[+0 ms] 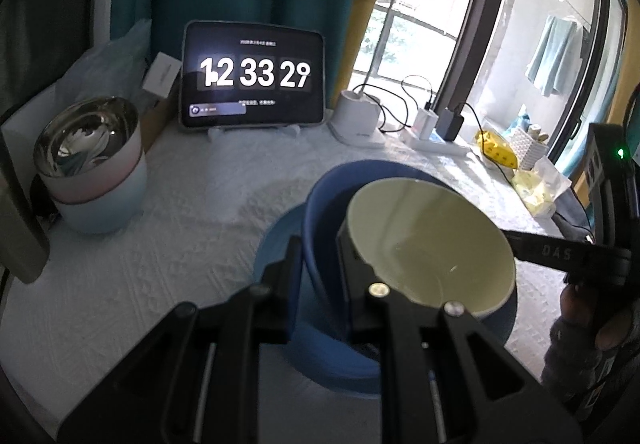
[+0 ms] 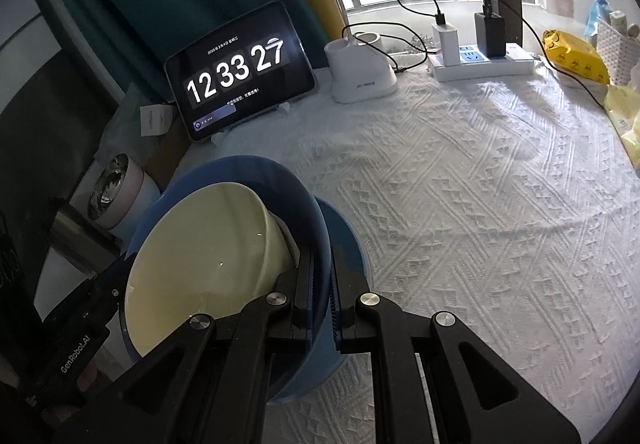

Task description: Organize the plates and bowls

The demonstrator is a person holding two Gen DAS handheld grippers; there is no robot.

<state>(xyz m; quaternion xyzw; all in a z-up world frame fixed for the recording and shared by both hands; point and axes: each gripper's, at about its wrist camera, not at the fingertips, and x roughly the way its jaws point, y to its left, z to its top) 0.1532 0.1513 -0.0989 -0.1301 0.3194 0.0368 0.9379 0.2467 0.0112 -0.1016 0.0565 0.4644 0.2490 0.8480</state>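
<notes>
Left gripper (image 1: 320, 244) and right gripper (image 2: 322, 264) are clamping blue bowl (image 2: 280, 180) rims, cream bowl (image 2: 208, 244) nested; steel bowl stack (image 1: 88, 164) at ten o'clock awaiting joining, likely.

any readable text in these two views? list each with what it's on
"12 33 29": tablet clock, left wrist view.
"12 33 27": same clock, right wrist view.
"DAS": right gripper finger.
"GenRobot.AI": left gripper body.
Tablet's small lines, white box label, lamp base print, yellow packet: too small to read.
</notes>
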